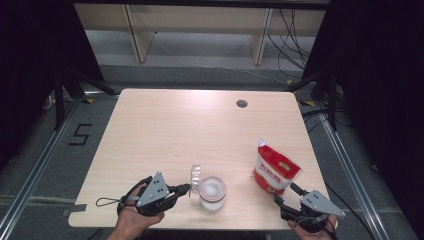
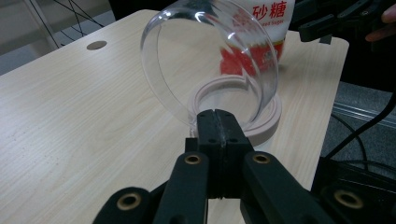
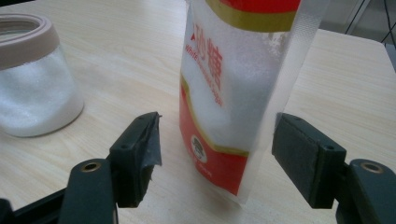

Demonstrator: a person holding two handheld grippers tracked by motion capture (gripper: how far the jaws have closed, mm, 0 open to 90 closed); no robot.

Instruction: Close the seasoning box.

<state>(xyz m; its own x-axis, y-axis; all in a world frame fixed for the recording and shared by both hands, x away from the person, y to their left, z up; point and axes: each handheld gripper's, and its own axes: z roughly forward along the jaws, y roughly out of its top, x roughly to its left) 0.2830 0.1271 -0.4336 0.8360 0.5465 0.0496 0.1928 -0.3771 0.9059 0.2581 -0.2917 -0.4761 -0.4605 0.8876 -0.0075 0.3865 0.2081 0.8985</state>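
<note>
Clear domed plastic lid (image 2: 210,70), tipped up on edge over round clear jar with pinkish rim (image 1: 212,192), near front edge of light wood counter (image 1: 200,125), centre. Pinched at lid's rim by left tool (image 1: 186,189), jaws closed tight on it. Red-and-white sugar pouch (image 3: 233,93) upright, front-right area, straddled by right tool (image 3: 217,158), jaws wide, pads off it. Pouch right of jar, apart. Back half of counter free.
</note>
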